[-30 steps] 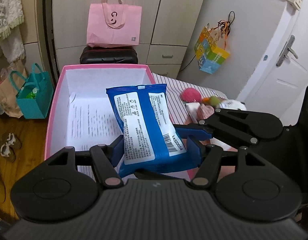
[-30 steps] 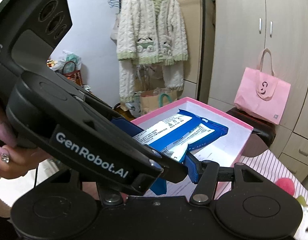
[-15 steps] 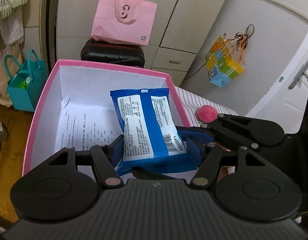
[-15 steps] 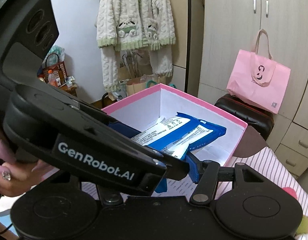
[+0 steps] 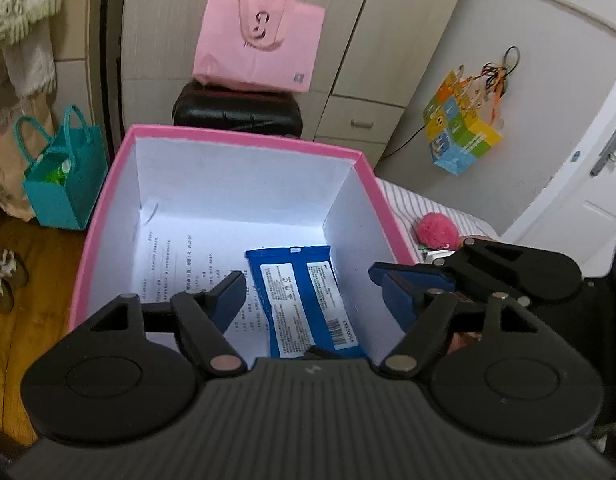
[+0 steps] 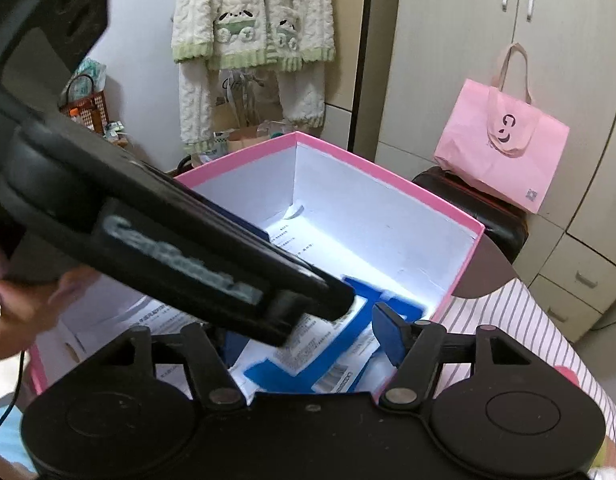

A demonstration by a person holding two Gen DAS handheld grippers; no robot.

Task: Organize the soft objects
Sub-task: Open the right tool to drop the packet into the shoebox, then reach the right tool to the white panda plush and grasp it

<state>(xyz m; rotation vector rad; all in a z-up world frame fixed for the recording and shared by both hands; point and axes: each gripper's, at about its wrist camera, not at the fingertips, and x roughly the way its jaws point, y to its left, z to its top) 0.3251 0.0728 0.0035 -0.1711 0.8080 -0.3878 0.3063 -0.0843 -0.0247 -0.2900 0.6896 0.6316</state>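
Between the spread fingers of the left hand-held gripper (image 5: 308, 284), the blue packet (image 5: 306, 304) lies released inside the pink box (image 5: 244, 145); lift straight up, clearing the right hand-held gripper (image 6: 304, 344), also spread.

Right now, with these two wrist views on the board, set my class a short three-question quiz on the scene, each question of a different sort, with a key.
1. True or false: the blue packet lies inside the pink box, on the printed sheet.
2. Multiple choice: the left gripper jaws are A) shut on the packet, B) open above it, C) out of view.
3. Short answer: what soft pink thing sits on the striped cloth, outside the box?

Key: 1 true; 2 B; 3 the pink pompom.
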